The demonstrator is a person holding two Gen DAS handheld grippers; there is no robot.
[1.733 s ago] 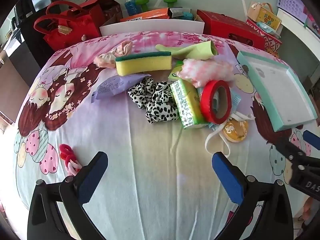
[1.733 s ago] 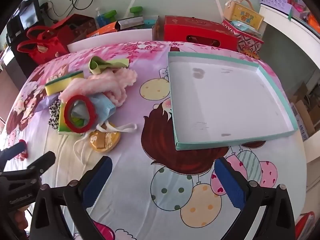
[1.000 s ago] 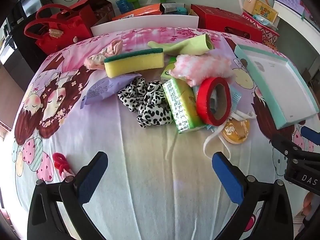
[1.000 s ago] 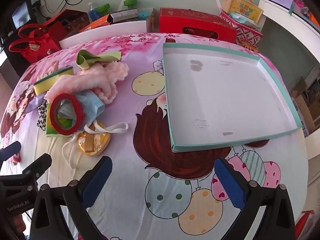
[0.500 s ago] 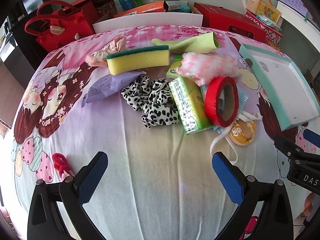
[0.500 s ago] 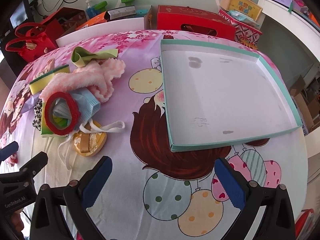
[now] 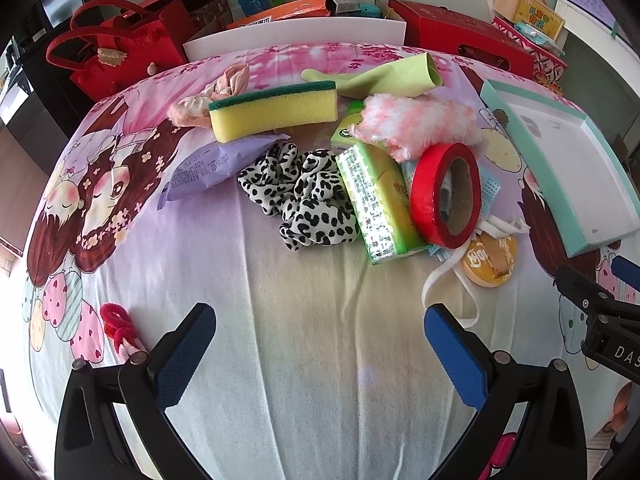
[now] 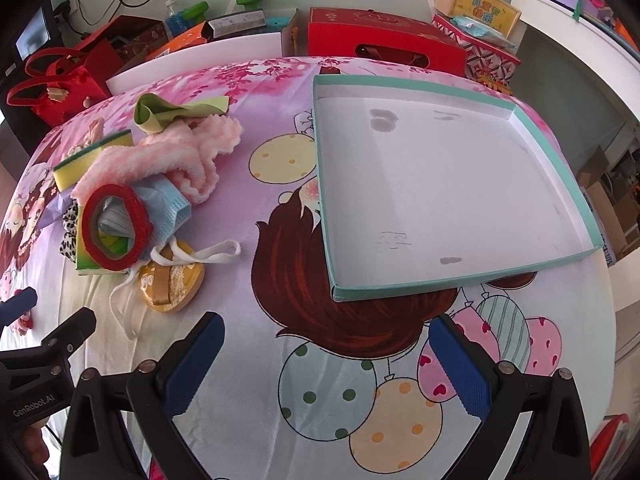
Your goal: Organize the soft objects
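A pile lies on the cartoon bedsheet: a yellow sponge (image 7: 276, 110), a leopard-print scrunchie (image 7: 304, 196), a pink fluffy cloth (image 7: 416, 120), a green cloth (image 7: 384, 76), a green tissue pack (image 7: 376, 200), a red tape roll (image 7: 444, 196), a blue face mask (image 8: 164, 208) and a purple wipes pack (image 7: 208, 168). A red hair tie (image 7: 120, 328) lies near my left gripper (image 7: 320, 344), which is open and empty, short of the pile. My right gripper (image 8: 328, 360) is open and empty just before the empty teal-rimmed tray (image 8: 440, 276).
A round orange packet (image 7: 488, 260) with white mask straps lies by the tape. A peach cloth (image 7: 224, 88) sits behind the sponge. Red bags (image 7: 116, 52), a red box (image 8: 380, 44) and a white board (image 7: 296, 32) line the far edge.
Both grippers drifted slightly and the views shifted a little. Nothing on the bed moved and both grippers stayed open.
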